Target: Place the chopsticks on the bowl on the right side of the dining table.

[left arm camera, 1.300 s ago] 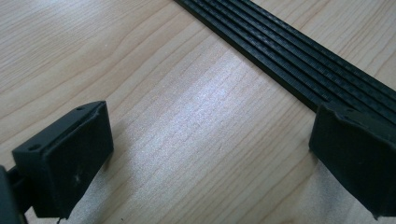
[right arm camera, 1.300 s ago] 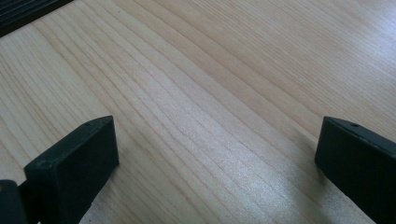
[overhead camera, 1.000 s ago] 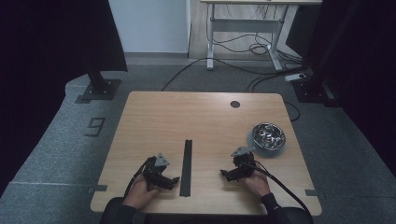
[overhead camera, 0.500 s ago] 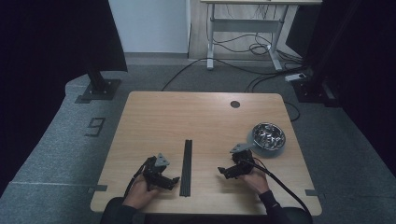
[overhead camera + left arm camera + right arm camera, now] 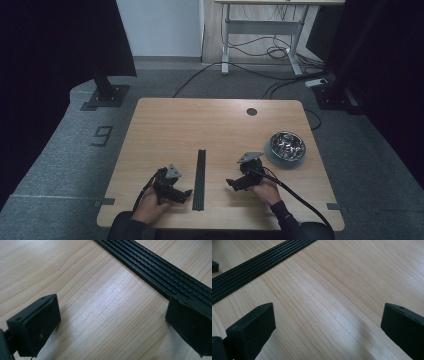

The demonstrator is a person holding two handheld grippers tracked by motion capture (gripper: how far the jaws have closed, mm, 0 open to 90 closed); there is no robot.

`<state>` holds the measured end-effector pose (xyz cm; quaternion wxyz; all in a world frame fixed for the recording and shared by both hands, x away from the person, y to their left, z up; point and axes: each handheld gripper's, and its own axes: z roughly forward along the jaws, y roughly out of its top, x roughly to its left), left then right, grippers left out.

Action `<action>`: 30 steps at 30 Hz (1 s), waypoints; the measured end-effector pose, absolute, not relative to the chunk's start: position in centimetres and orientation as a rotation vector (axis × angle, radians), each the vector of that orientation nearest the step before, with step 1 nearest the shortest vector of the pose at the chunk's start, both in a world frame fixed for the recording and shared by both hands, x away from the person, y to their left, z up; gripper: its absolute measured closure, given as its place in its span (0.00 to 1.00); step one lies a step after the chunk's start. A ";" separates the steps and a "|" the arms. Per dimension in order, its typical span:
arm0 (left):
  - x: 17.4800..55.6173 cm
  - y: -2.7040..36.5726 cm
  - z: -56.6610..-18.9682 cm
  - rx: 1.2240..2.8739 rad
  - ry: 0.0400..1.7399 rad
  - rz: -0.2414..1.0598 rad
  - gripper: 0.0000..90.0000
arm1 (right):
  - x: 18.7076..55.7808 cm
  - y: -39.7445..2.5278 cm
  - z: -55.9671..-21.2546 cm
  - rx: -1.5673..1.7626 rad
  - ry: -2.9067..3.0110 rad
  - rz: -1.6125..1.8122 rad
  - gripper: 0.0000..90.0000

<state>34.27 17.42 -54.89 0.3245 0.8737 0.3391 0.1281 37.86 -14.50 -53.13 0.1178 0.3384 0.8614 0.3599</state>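
Strip (image 5: 200, 179) is seen lying flat on the table (image 5: 210, 120), long axis running 12 to 6 o'clock, in the near half between the two hands. Left gripper (image 5: 186, 194) is held at about 8 o'clock from the strip's middle, jaws spread wide with nothing between them; in the left gripper view one jaw tip is seen just beside the ribbed strip (image 5: 160, 272), touching or not cannot be told. Right gripper (image 5: 231, 183) is held at about 3 o'clock from the strip, jaws likewise wide apart and empty, bare wood seen between them in the right gripper view, the strip (image 5: 257, 265) well off toward 10 o'clock. Metal bowl (image 5: 285, 147) with shiny contents is seen at 2 o'clock from the right gripper, near but apart.

Versus the frames before: right gripper has been shifted slightly toward the strip and away from the bowl. Left gripper, strip and bowl are unchanged in place.
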 end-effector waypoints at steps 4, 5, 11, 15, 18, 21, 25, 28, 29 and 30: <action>34.3 17.4 -54.9 2.292 0.889 0.336 0.00 | 38.0 -13.8 -53.1 0.975 2.526 1.053 0.00; 34.3 17.4 -54.9 2.291 0.889 0.337 0.00 | 38.1 -13.5 -53.1 0.983 2.531 1.056 0.00; 34.3 17.4 -54.9 2.291 0.889 0.337 0.00 | 38.3 -12.6 -53.0 0.980 2.541 1.062 0.00; 34.3 17.4 -54.9 2.291 0.889 0.336 0.00 | 38.6 -12.1 -53.1 0.986 2.540 1.067 0.00; 34.3 17.4 -54.9 2.291 0.889 0.337 0.00 | 38.7 -11.9 -53.1 0.988 2.541 1.059 0.00; 34.3 17.4 -54.9 2.291 0.889 0.336 0.00 | 38.8 -11.2 -53.1 0.984 2.549 1.055 0.00; 34.3 17.4 -54.9 2.292 0.890 0.336 0.00 | 38.9 -10.9 -53.0 0.989 2.549 1.074 0.00; 34.3 17.4 -54.9 2.291 0.891 0.336 0.00 | 39.0 -10.7 -53.1 0.992 2.549 1.067 0.00; 34.3 17.4 -54.9 2.291 0.891 0.336 0.00 | 39.1 -10.6 -53.1 1.001 2.552 1.063 0.00; 34.3 17.4 -54.9 2.291 0.891 0.336 0.00 | 39.1 -10.6 -53.1 1.001 2.552 1.063 0.00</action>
